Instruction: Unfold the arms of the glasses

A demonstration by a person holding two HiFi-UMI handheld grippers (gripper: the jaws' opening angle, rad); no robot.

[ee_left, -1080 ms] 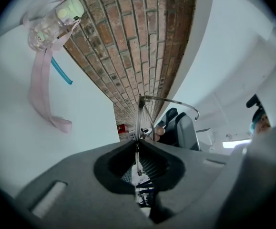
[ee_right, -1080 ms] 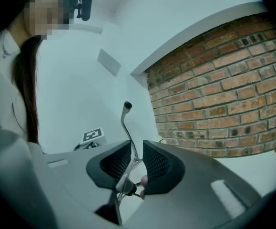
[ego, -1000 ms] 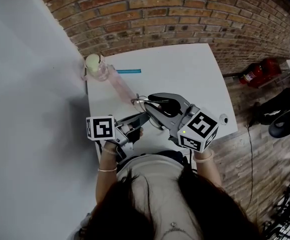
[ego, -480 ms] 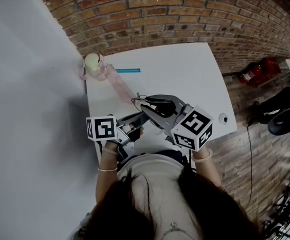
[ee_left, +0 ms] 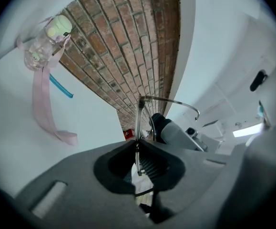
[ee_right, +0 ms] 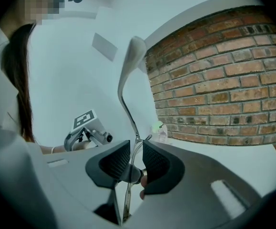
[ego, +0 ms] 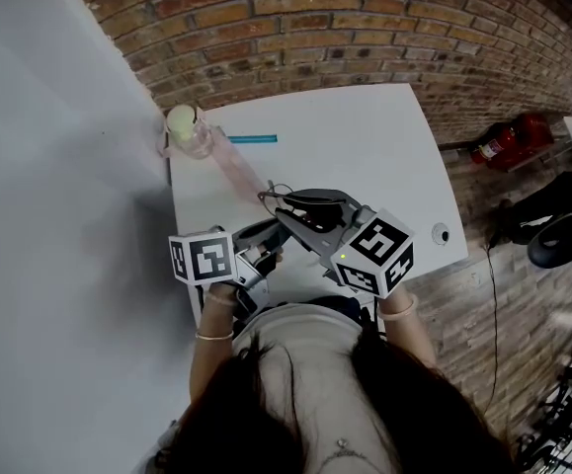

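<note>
Thin metal-framed glasses [ego: 284, 197] are held in the air above the white table [ego: 365, 136], between both grippers. My left gripper [ego: 272, 235] is shut on the glasses' frame [ee_left: 138, 128], and one arm [ee_left: 176, 103] curves away to the right in the left gripper view. My right gripper [ego: 287, 209] is shut on the wire frame [ee_right: 133, 163] too. Another arm with a pale flattened tip [ee_right: 128, 75] stands upward between its pads [ee_right: 113, 162] in the right gripper view. The lenses are hard to make out.
A clear bottle with a pale lid [ego: 188, 131] and a pink strap [ego: 238, 171] lies at the table's far left corner, beside a blue straw-like stick [ego: 254, 140]. A brick wall [ego: 295, 28] backs the table. A red extinguisher [ego: 508, 142] lies on the floor at right.
Both grippers have drawn slightly nearer each other and the right gripper's marker cube has shifted left. The glasses stay held between them.
</note>
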